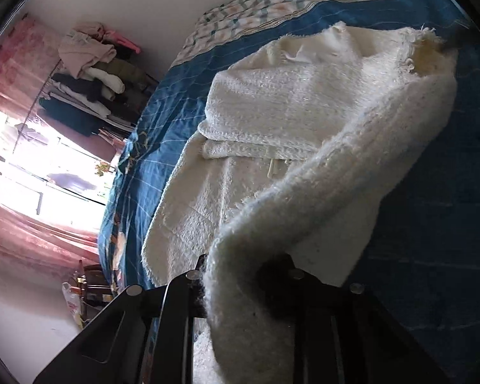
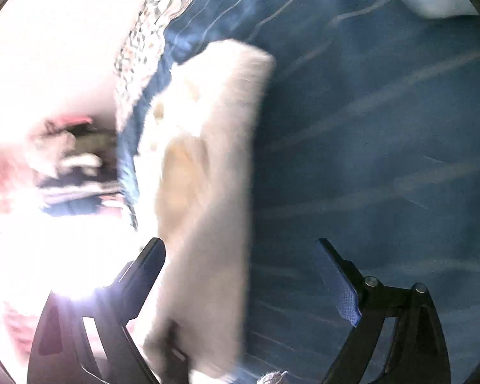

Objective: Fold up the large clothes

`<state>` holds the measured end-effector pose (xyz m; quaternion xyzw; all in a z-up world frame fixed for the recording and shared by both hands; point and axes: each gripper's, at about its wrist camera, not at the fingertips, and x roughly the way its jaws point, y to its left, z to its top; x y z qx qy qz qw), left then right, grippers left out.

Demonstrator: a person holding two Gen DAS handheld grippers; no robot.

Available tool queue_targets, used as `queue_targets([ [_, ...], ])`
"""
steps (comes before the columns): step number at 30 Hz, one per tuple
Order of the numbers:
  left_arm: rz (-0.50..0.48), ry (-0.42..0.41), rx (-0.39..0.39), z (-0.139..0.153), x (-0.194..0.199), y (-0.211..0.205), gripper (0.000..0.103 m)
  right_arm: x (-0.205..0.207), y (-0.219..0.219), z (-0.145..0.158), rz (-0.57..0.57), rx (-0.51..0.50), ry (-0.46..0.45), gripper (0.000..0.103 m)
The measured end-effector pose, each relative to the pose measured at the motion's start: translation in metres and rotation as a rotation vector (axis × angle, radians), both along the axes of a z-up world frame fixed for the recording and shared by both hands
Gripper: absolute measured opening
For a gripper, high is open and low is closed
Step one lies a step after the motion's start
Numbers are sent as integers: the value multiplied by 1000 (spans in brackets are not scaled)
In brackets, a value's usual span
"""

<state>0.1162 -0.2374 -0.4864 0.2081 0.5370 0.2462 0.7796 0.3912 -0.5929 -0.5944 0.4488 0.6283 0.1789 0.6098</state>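
Left tongs (image 1: 236, 275) clamped on cream garment (image 1: 272, 102), right tongs (image 2: 240, 256) apart, blurred.

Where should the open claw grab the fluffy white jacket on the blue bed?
Probably the frayed far corner of the white jacket, coming from above. That edge curls up off the blue bedspread, so a finger could slip under it. The left claw already pinches the near end; the right claw is open.
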Motion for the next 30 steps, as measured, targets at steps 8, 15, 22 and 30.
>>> queue_targets([
  [8,-15,40,-176,13,8,55,18,12,104,-11,1,-160,86,28],
  [15,61,40,-381,47,21,158,18,38,218,62,129,-374,6,25],
  [22,240,81,-503,16,39,283,21,92,383,51,287,-516,-12,25],
  [30,409,80,-882,-20,6,379,47,125,463,36,377,-249,-81,69],
])
